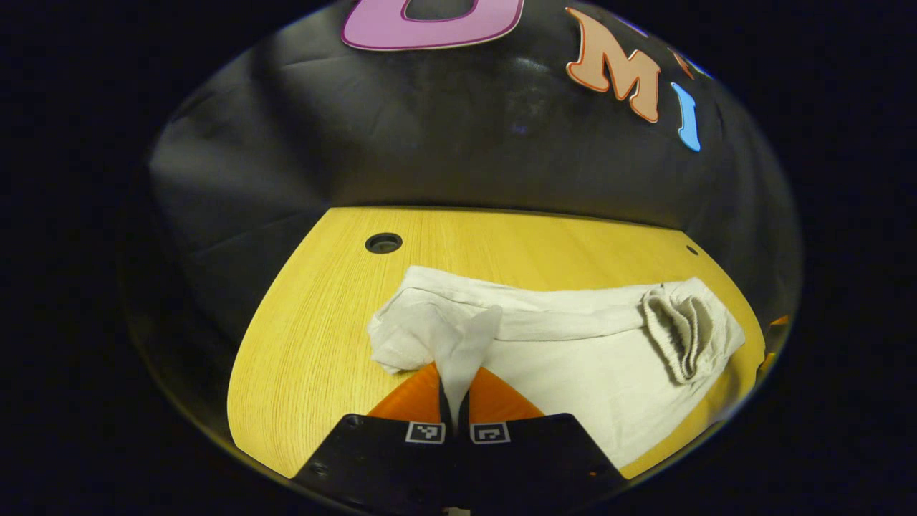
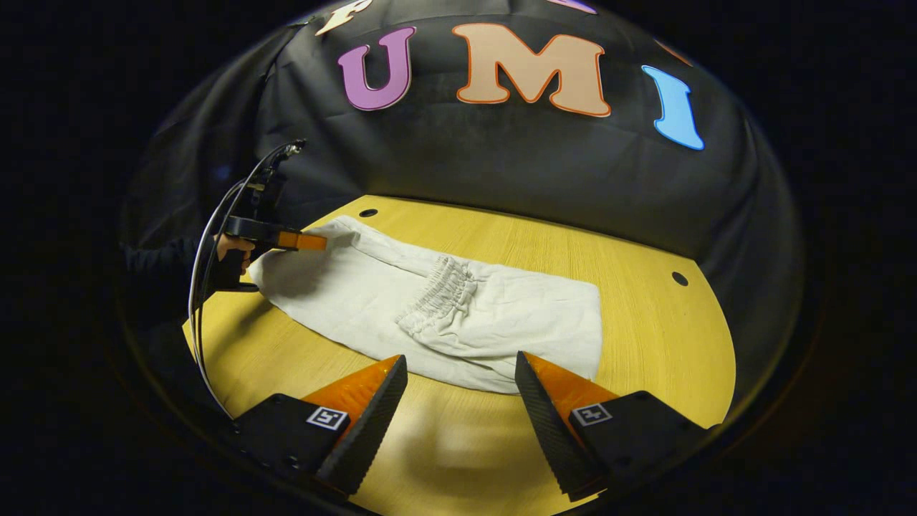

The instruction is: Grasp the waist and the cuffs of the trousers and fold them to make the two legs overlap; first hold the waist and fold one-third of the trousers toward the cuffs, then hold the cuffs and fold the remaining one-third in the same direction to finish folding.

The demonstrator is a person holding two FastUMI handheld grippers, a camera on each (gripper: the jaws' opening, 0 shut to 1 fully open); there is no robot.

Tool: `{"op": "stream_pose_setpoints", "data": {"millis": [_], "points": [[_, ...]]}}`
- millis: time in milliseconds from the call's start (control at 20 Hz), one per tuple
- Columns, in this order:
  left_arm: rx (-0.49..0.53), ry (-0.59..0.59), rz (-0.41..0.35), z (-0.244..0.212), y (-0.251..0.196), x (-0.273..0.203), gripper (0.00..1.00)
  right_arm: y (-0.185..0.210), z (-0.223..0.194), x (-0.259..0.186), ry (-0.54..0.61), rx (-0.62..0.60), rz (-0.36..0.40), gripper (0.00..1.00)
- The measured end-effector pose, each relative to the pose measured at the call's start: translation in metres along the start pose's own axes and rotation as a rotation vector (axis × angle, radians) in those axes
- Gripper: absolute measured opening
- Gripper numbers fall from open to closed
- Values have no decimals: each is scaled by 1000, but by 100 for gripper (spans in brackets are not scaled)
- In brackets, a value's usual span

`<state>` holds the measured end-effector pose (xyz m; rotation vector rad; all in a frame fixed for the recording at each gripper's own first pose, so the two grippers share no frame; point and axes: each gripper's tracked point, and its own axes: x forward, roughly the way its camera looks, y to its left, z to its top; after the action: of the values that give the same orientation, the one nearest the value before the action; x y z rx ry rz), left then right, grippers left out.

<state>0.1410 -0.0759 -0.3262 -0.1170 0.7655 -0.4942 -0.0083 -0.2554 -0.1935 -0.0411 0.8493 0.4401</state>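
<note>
trousers (image 2: 458,315): pale, soft, light cloth; limp, will drape and crease, likely slides easily on wood. Legs stacked, waist already folded over toward the cuffs.
waistband (image 2: 438,294): gathered elastic, lying mid-cloth just ahead of the right jaws, apart from them.
cuffs (image 1: 466,344): bunched end pinched in the left jaws, peak of cloth rising between them.
where to hold: cuff end, both layers together, so they don't slip apart.
left gripper (image 1: 455,401): jaws clamped on the cuffs.
right gripper (image 2: 458,401): jaws wide apart, empty, near edge of cloth between and beyond them.
table (image 2: 645,337): yellow wood, carries the trousers.
step: judged cuff fold, last third not yet done.
</note>
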Motion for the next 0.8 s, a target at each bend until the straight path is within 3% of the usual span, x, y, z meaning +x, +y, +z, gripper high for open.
{"op": "stream_pose_setpoints", "data": {"millis": [500,800], "points": [[-70,-72,-19,68,-96,-45,0,-45,7,-20,-67,18,73,98],[6,-97,-47,97,-170,-47,0,-84,-1,-39,-91,21,76,98]]}}
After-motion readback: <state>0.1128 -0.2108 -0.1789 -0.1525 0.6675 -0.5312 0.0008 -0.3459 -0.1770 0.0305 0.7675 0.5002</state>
